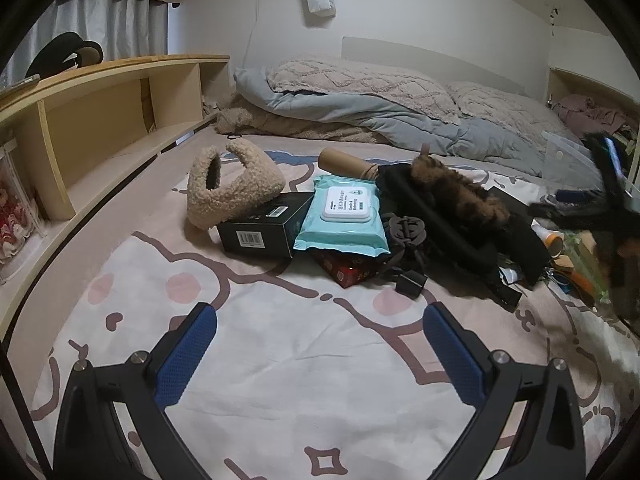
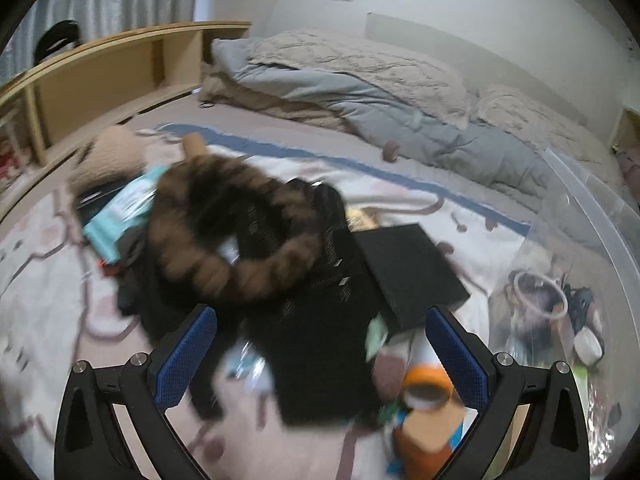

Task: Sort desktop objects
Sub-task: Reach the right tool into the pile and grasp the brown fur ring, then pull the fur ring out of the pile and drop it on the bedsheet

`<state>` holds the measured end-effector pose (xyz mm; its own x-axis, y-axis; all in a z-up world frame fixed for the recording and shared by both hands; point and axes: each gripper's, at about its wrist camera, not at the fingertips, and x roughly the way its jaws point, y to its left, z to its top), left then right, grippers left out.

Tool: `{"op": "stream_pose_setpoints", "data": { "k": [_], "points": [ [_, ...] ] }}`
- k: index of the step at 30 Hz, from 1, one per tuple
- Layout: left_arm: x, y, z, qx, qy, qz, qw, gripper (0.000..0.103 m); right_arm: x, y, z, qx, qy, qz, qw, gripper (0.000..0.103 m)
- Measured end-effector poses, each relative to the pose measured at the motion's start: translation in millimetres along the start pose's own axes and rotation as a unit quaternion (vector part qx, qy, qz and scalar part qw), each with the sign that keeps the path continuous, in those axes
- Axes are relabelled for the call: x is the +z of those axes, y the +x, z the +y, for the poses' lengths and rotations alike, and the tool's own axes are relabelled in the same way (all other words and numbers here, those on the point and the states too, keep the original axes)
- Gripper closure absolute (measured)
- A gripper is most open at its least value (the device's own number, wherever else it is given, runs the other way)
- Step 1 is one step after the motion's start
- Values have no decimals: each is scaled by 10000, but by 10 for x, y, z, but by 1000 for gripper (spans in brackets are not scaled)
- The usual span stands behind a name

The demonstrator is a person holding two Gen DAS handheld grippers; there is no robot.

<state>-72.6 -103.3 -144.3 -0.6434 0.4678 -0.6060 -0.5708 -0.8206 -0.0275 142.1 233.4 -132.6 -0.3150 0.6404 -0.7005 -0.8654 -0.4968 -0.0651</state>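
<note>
Left hand-held gripper (image 1: 320,320) hovers with jaws apart over the bed sheet (image 1: 280,380), near the wet-wipes pack (image 1: 344,216) resting on a black box (image 1: 260,228). Right hand-held gripper (image 2: 320,324), jaws apart and empty, hangs above the fur-trimmed black garment (image 2: 304,280).

- Both views are dim and grainy, lit by soft, even indoor light with a cool cast.
- In the left wrist view the bed sheet (image 1: 304,360) is sharp, and the dark box (image 1: 260,226) throws a soft shadow toward the near side.
- At far right a dark shape (image 1: 612,204) is smeared.
- The right wrist view is motion-blurred; the fur trim (image 2: 224,236) and orange tube (image 2: 424,388) are smudged.
- Fisheye bending curves the shelf (image 1: 108,120), and the corners go black.
</note>
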Motion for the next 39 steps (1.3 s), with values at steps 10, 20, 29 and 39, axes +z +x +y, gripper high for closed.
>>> {"op": "stream_pose_setpoints", "data": {
  "k": [10, 20, 29, 39],
  "points": [
    [49, 22, -35, -34, 131, -69, 9999, 0, 447, 509, -29, -83, 401, 214, 9989, 0],
    [196, 128, -129, -202, 164, -114, 9996, 0, -21, 762, 491, 159, -777, 745, 9941, 0],
    [270, 244, -328, -420, 401, -53, 9983, 0, -403, 401, 683, 760, -1367, 727, 9850, 0],
    [251, 337, -551, -577, 771, 49, 9953, 0, -845, 134, 809, 1696, -1524, 1095, 9675, 0]
  ]
}}
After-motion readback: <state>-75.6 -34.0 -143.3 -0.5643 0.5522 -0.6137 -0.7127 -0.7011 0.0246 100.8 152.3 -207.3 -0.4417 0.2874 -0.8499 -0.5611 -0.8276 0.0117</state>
